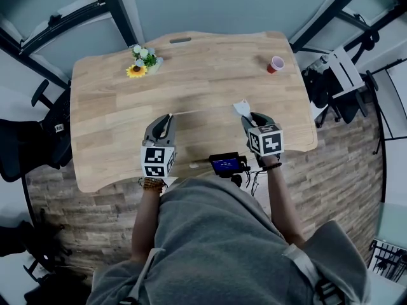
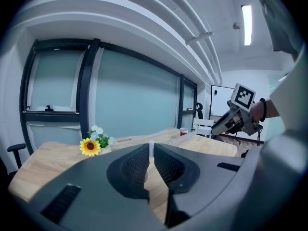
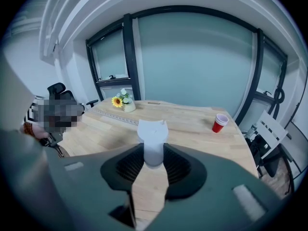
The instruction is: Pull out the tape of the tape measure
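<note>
Tape (image 3: 116, 117) markings unreadable; case (image 3: 153, 131) base hidden in right tongs (image 3: 153, 149).

Cool, even, fairly dim light. Ceiling strip lamp (image 2: 247, 24) glares high above the table (image 1: 108, 107). Shadows on the table faint, soft-edged. Strong fisheye bending; black vignette rings both gripper views.

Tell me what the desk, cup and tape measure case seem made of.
The desk looks like wood or wood-look laminate, matte, with pale plank grain. The cup looks like thin plastic, red outside with a white rim. The tape measure case is probably plastic: smooth, plain white, moulded.
</note>
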